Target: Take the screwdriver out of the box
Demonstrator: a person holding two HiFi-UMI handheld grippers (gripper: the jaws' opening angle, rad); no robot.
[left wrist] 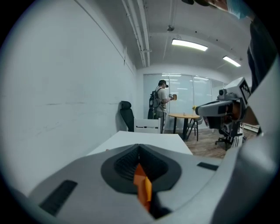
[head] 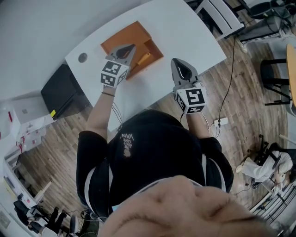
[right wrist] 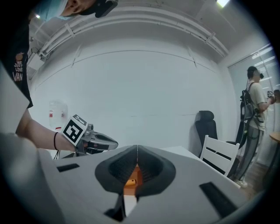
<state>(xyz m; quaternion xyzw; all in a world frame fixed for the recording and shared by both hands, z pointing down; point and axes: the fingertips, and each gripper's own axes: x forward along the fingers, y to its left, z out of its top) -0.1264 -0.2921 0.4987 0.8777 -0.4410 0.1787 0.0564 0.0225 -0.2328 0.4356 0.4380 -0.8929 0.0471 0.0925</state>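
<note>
In the head view an open orange box [head: 124,38] lies on the white table [head: 185,32], and the screwdriver [head: 144,58] with a yellowish handle rests inside it near the right wall. My left gripper [head: 131,47] hangs over the box with its jaws shut and nothing in them, its tip just left of the screwdriver. In the left gripper view the left gripper [left wrist: 139,147] shows closed jaws with the orange box [left wrist: 142,184] below them. My right gripper [head: 177,61] is shut and empty over bare table, to the right of the box. In the right gripper view the right gripper [right wrist: 137,149] points toward the box [right wrist: 133,176].
A round cable hole [head: 83,57] sits in the table left of the box. A black case [head: 62,89] stands on the floor by the table's left end, and a white chair [head: 221,14] at its far right. Farther off are a round table [left wrist: 183,116] and a standing person [left wrist: 162,99].
</note>
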